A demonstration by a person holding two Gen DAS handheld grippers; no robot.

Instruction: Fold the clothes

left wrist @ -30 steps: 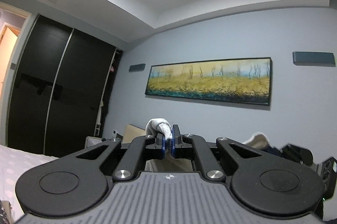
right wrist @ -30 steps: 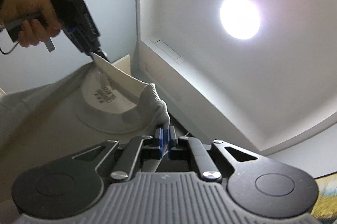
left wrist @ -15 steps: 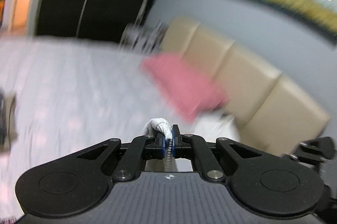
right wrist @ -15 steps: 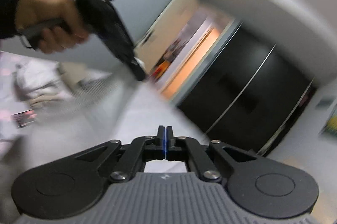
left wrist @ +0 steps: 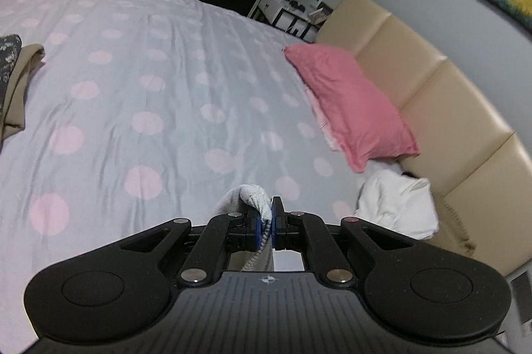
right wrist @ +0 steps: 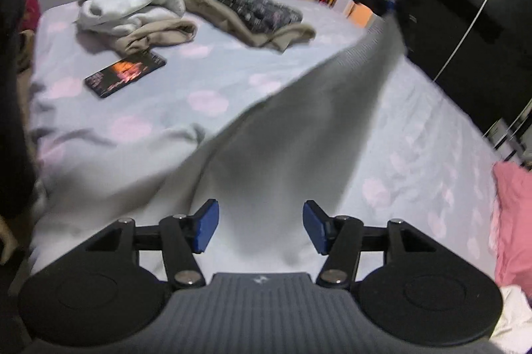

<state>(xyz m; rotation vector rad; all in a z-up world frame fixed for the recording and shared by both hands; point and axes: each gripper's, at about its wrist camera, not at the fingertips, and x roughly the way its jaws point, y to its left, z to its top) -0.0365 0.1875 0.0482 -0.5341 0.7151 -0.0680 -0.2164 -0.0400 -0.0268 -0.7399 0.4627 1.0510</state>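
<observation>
One second ago both grippers held the pale sweater up in the air; now the right gripper (right wrist: 259, 226) has its fingers spread wide and holds nothing. The pale sweater (right wrist: 299, 134) stretches from the upper right of the right wrist frame down to the bed (right wrist: 206, 81), blurred by motion. The left gripper (left wrist: 265, 226) still pinches a fold of the sweater between its pressed fingers. I judge the garment is being laid flat for folding.
</observation>
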